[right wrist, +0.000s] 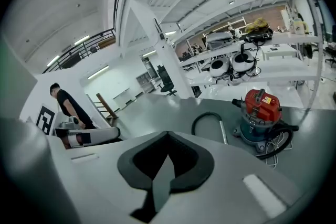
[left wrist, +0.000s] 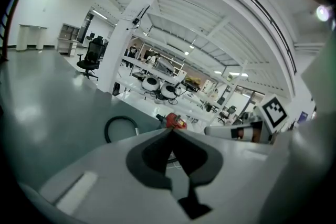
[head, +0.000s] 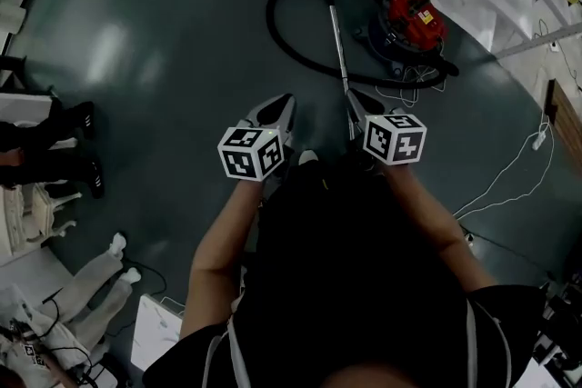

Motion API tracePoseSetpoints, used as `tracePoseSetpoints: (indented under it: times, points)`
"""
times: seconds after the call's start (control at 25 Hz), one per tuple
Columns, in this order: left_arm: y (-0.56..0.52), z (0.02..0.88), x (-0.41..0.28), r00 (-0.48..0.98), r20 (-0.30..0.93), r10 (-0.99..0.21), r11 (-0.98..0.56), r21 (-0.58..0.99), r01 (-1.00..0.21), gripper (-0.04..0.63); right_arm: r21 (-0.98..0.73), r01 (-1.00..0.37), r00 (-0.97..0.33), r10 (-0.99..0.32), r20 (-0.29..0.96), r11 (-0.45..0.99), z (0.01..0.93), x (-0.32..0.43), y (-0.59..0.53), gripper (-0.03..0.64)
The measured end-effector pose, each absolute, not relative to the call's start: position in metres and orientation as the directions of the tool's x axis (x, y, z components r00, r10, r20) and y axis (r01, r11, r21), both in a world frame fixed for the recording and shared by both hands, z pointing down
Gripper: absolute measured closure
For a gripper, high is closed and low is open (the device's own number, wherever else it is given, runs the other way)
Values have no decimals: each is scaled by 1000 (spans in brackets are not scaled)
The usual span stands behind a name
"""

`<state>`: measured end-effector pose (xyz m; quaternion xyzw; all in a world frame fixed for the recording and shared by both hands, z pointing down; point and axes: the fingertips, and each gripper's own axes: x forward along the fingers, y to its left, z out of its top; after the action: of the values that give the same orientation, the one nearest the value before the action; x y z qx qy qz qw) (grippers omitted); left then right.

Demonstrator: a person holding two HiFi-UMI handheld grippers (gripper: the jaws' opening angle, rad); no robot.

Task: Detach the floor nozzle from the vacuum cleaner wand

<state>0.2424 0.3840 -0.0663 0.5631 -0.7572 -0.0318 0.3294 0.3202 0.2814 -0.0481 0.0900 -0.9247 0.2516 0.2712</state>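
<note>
Step in hand: approach, no contact yet.
- Left hand-held gripper [head: 283,103]: clenched, empty.
- Right hand-held gripper [head: 366,107]: clenched, empty.
- Both held side by side above floor [head: 164,41].
- Vacuum cleaner [head: 411,17] stands on floor ahead, hose [head: 291,32] looped to its left.
- Wand [head: 338,45] lies from hose toward right hand-held gripper.
- Floor nozzle presumably at wand's near end, behind that gripper; not made out.

Next move, likely: open both, one steadies wand near joint, other takes nozzle neck, pull apart.
</note>
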Motion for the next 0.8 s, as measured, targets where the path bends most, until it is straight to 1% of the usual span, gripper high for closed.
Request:
tracePoseSetpoints:
  times: [0.2,0.44,0.8]
  points:
    - [380,-59,221,-131,464,-876,353,431,-831,588,-388,-314,-821,-43,569,867,-41,301,274,624]
    - [380,-50,191,-153,483,-862,379,415,-827,588,-398,-339,-819,-59,571,853,-35,267,255,624]
    - [332,-43,117,-200,502,-841,443,429,-787,588,-377,-333,-808,-55,587,864,-26,198,197,624]
